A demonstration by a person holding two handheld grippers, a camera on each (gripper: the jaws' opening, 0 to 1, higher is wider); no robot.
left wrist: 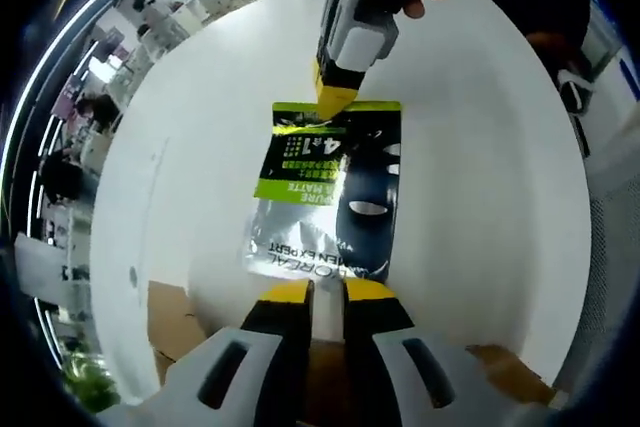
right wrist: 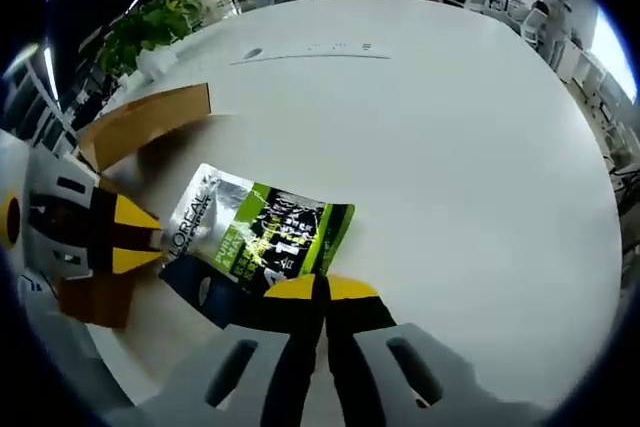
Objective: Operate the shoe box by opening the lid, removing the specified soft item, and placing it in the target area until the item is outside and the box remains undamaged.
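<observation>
Both tongs (left wrist: 315, 292) (right wrist: 310, 287) pinched shut, maybe gripping packet (left wrist: 325, 192) ends beside box (right wrist: 145, 122); could rip if tugged apart.

The left gripper view looks down its own jaws from close above the white table (left wrist: 480, 147), across the silver-green sachet (left wrist: 325, 192) toward the right gripper (left wrist: 335, 102) at its far end. The right gripper view faces the opposite way, equally close, with the left gripper (right wrist: 150, 235) at its left. Both share the sachet, table and cardboard shoe box (right wrist: 140, 122)
</observation>
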